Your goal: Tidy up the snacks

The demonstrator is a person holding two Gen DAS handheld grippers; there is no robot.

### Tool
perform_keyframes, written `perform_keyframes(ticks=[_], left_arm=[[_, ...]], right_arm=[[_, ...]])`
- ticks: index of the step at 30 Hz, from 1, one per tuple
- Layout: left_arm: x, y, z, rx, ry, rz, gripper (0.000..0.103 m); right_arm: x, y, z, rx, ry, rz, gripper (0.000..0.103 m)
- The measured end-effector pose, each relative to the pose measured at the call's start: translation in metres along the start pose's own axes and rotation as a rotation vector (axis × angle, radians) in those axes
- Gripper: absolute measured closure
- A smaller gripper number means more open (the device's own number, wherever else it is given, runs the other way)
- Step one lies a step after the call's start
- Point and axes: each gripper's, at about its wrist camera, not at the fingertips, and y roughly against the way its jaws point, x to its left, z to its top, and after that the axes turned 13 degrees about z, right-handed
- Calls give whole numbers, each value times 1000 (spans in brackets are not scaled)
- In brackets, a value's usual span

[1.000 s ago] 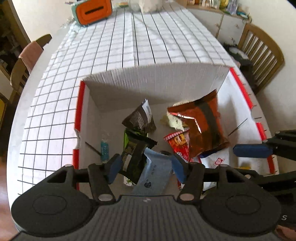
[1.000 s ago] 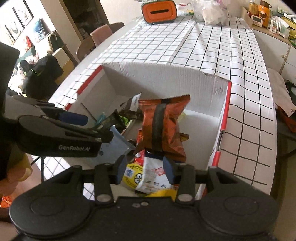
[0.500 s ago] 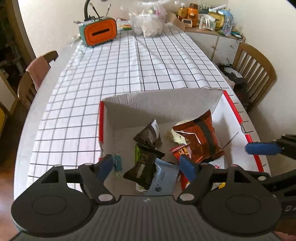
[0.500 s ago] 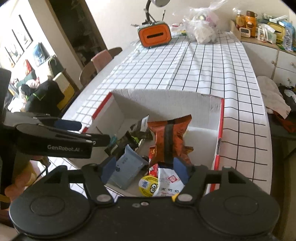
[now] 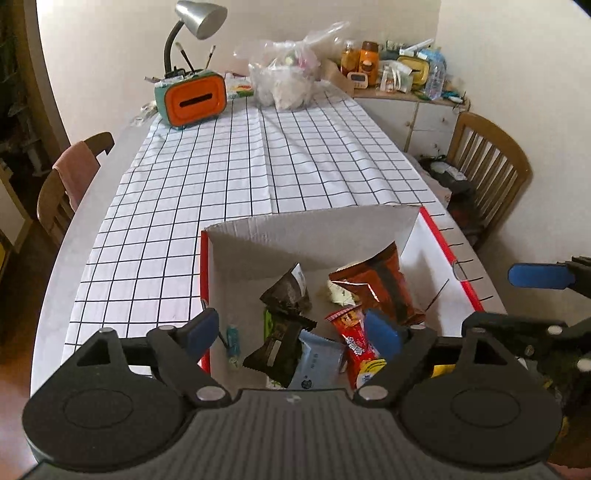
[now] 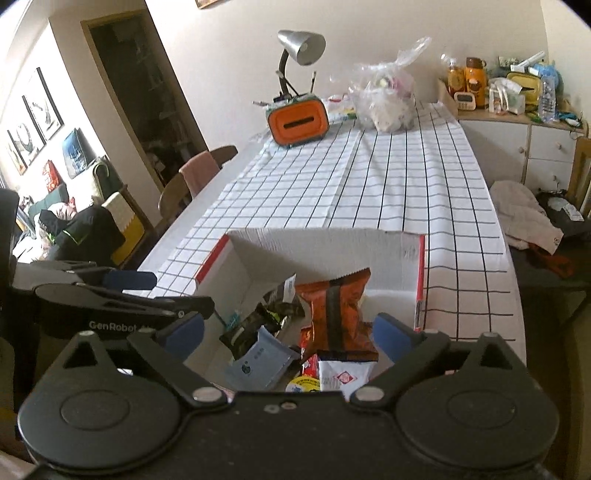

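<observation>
Left wrist view: left gripper (image 5: 295, 334) jaws spread wide, have just been opening, nothing clamped; pads sit above the near end of the cardboard box (image 5: 314, 230), snacks visible between them but not touched. Box is white inside with red edges, on the checkered tablecloth (image 5: 258, 158) at the table's near end. Inside: orange-brown chip bag (image 5: 380, 280) leaning at right, dark wrapped snack (image 5: 288, 293) in the middle, black-green packet (image 5: 279, 347) nearer, light blue pouch (image 5: 319, 360) beside it, red stick pack (image 5: 356, 343) to its right. Right gripper's blue pad (image 5: 535, 276) shows at far right edge. Far end of table: orange tissue box (image 5: 195, 99), desk lamp (image 5: 199, 18), clear plastic bag (image 5: 286, 81). Wooden chair (image 5: 487, 173) at right.

Right wrist view: right gripper (image 6: 290, 334) jaws also wide apart, just been opening, gripping nothing; chip bag (image 6: 338, 314) stands between the pads, untouched. White pouch (image 6: 345, 376) and blue pouch (image 6: 258, 360) lie nearest in the box (image 6: 325, 240). Left gripper (image 6: 125, 295) at left, over the box's left edge.
</observation>
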Motion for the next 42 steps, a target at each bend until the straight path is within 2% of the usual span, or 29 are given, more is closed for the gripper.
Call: perform_keyframes(ticks=[2, 4, 11, 17, 23, 33, 42], left_arm=[[0, 4, -1, -12, 6, -10, 5], [-1, 7, -3, -21, 9, -12, 3], [-4, 17, -8, -29, 25, -22, 3], [-3, 8, -9, 41, 48, -11, 3], [0, 12, -9, 19, 82, -1, 3], [2, 18, -7, -17, 112, 11, 3], [-1, 14, -8, -1, 111, 15, 3]], right_arm=[[2, 4, 0, -22, 1, -8, 1], [3, 7, -1, -39, 2, -15, 0], [1, 16, -4, -99, -28, -47, 0], [0, 17, -7, -114, -40, -35, 0], [9, 14, -5, -102, 7, -16, 0], [4, 9, -5, -78, -11, -24, 0], [-1, 7, -6, -62, -24, -37, 0]])
